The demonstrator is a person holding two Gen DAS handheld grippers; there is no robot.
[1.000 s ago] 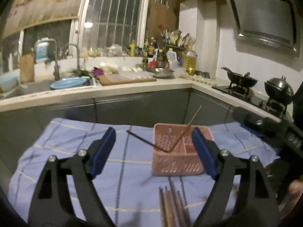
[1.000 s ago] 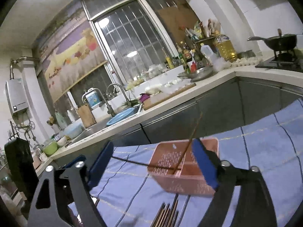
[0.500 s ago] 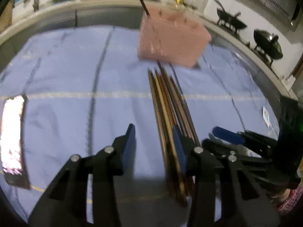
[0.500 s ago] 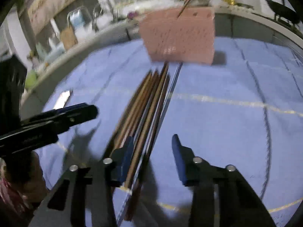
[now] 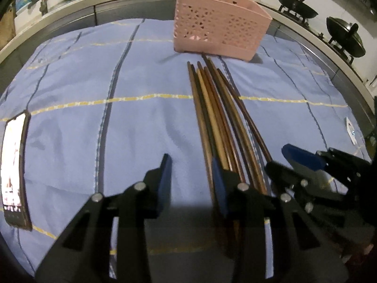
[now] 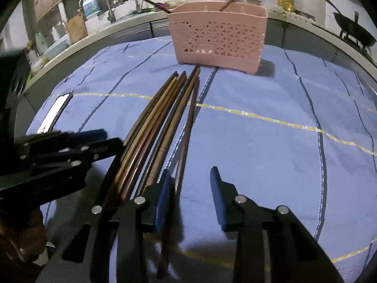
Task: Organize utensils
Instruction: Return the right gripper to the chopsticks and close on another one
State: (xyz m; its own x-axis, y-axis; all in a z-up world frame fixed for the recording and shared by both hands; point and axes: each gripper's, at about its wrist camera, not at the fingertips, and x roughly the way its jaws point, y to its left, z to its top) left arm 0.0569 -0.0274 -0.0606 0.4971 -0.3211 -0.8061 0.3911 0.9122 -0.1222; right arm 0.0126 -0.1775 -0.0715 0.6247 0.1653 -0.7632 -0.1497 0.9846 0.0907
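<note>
Several brown chopsticks (image 5: 219, 115) lie side by side on the blue cloth, pointing at a pink perforated utensil basket (image 5: 219, 35) that holds two chopsticks. The bundle (image 6: 155, 127) and basket (image 6: 219, 40) also show in the right wrist view. My left gripper (image 5: 192, 167) is open and low over the cloth, its right finger over the bundle's left edge. My right gripper (image 6: 190, 181) is open and low, its left finger over the bundle's right edge. Each gripper shows in the other's view, the right one (image 5: 304, 162) and the left one (image 6: 77, 141).
A phone (image 5: 14, 169) lies on the cloth (image 5: 141, 82) at the left edge. A kitchen counter with sink (image 6: 106, 7) runs behind the table. Woks on a stove (image 5: 297, 7) stand at the back right. A small white item (image 5: 351, 129) lies at the cloth's right edge.
Both grippers have dropped from high above the table to just over the near ends of the chopsticks and narrowed their opening. The basket and chopsticks have stayed put.
</note>
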